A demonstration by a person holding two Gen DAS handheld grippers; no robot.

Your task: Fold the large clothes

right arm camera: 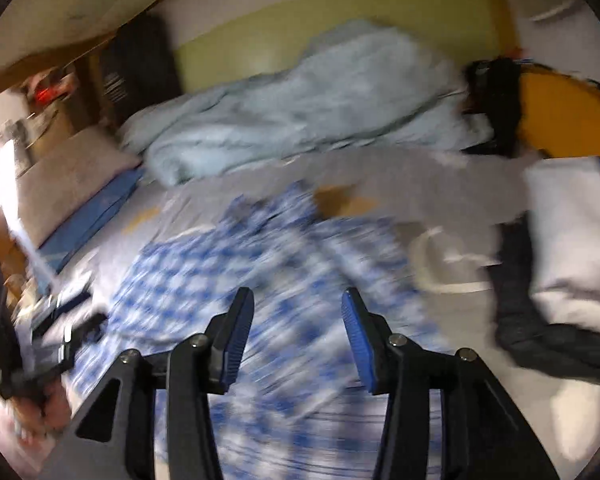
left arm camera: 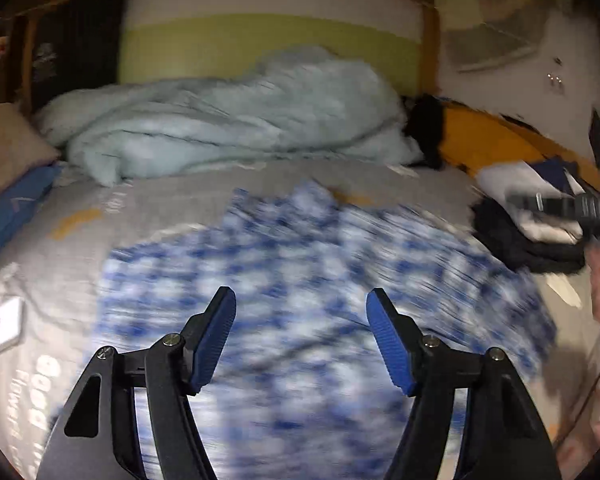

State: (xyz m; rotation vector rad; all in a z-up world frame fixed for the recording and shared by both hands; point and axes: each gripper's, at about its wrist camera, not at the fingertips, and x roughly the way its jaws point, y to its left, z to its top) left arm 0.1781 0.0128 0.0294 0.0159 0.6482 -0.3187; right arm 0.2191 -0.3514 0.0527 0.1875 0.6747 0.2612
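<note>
From your left wrist camera, the left gripper point(left arm camera: 301, 340) hangs with its fingers spread and nothing between them, above the blue-and-white checked garment point(left arm camera: 300, 264). That garment lies on the grey bedsheet point(left arm camera: 172, 200), blurred, rumpled, with no neat fold to show. A stack of folded clothes point(left arm camera: 528, 216) at the right edge looks done.

From your right wrist camera, the right gripper point(right arm camera: 298, 340) is also parted and empty over the same checked garment point(right arm camera: 220, 272). You've hardly started on this piece; flattening and folding it are still left.
</note>
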